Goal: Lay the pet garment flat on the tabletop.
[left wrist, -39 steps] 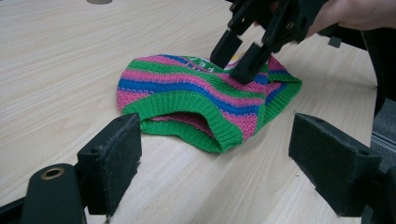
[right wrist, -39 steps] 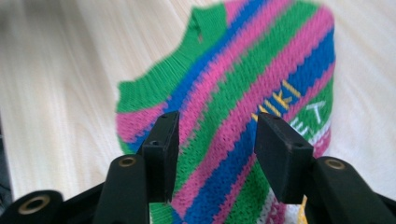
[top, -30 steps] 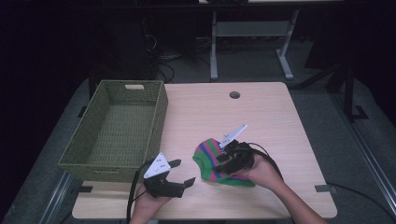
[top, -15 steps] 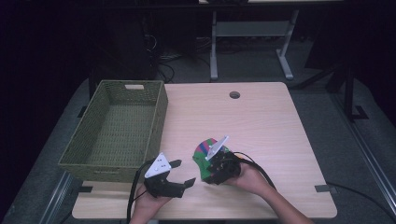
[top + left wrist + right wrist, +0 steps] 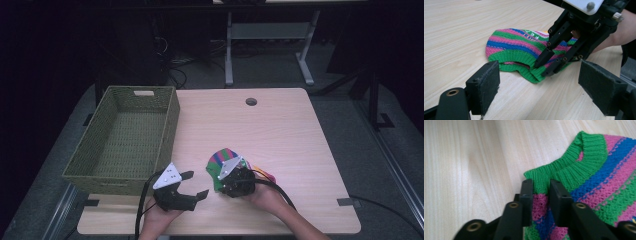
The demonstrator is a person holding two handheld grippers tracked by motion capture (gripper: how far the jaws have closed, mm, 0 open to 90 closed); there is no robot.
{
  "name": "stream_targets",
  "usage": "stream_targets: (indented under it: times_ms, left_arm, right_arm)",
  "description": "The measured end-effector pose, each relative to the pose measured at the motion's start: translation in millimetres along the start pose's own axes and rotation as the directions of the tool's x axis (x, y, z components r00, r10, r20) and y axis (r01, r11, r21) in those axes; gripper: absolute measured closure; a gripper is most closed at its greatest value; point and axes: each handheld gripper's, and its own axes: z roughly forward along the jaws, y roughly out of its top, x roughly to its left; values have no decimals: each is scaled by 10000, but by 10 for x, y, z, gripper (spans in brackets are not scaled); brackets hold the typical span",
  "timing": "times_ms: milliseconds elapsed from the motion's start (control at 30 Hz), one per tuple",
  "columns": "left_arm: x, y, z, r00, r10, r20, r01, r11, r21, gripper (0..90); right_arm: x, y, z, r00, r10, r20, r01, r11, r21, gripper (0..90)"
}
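knitwear, a striped garment point(image 5: 524, 47) lying on the surface point(image 5: 280, 130) near its front edge, is pinched at its green ribbed hem by the right gripper point(image 5: 541, 192), seemingly so it can be lifted, while the left gripper point(image 5: 539, 82) is held just beside with jaws apart, probably to take the other side.

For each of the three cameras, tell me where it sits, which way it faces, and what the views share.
High view: above the person's side, facing forward and down on the table, basket, both hands and grippers.
Left gripper view: rides the left gripper, looking past its open jaws at the knit and the right gripper pinching its cuff.
Right gripper view: rides the right gripper, looking along jaws shut on the green cuff.
All three share the knit.
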Motion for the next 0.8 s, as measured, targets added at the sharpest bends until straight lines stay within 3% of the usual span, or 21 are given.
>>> stream_targets:
  times_ms: [333, 400, 600, 800]
  left_arm:
    - [3, 2, 2, 10000, 2, 66, -3, 10000, 63, 185]
    - [-3, 5, 0, 10000, 25, 74, -25, 10000, 51, 200]
    - [-20, 22, 6, 9999, 133, 103, -133, 9999, 12, 200]
    - [-23, 39, 29, 9996, 140, 226, -140, 9999, 19, 201]
  right_arm:
    - [-106, 27, -92, 9970, 483, -602, -501, 9983, -291, 800]
    - [-131, 35, -160, 9944, 641, -844, -691, 9959, -576, 802]
    - [-175, 63, -368, 9918, 791, -1008, -887, 9915, -947, 802]
    - [-239, 57, -638, 9858, 1196, -1177, -1367, 9792, -1502, 802]
